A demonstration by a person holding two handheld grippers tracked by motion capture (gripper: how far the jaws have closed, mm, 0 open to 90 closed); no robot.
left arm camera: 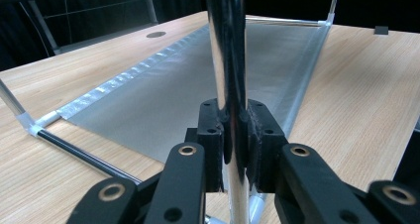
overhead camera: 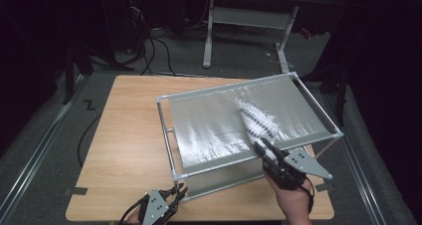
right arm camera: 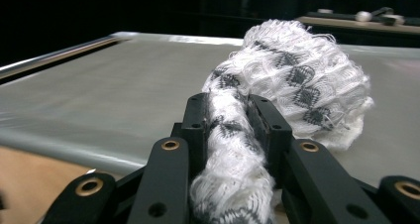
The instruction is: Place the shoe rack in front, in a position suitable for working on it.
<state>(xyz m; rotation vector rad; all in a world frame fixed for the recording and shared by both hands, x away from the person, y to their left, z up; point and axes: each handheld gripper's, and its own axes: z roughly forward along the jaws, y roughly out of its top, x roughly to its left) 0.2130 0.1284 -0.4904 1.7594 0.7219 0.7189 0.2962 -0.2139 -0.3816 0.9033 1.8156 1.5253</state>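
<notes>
Right gripper (overhead camera: 267,149) jaws pinch the knitted cloth (overhead camera: 257,121) over the rack's (overhead camera: 171,135) sheet; left gripper (overhead camera: 176,192) jaws clamp its six-o'clock corner post (left arm camera: 229,60); counter (overhead camera: 129,130) bare toward nine.

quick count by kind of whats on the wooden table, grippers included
grippers: 2, left gripper and right gripper
frame rack with silver sheet: 1
white-and-grey knitted cloth: 1
total: 4

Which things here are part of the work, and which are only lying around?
In use:
- knitted cloth, held in the right gripper
- rack leg, clamped by the left gripper
- silver sheet stretched on the frame

Lying about:
- cables on the floor
- white table frame behind
</notes>
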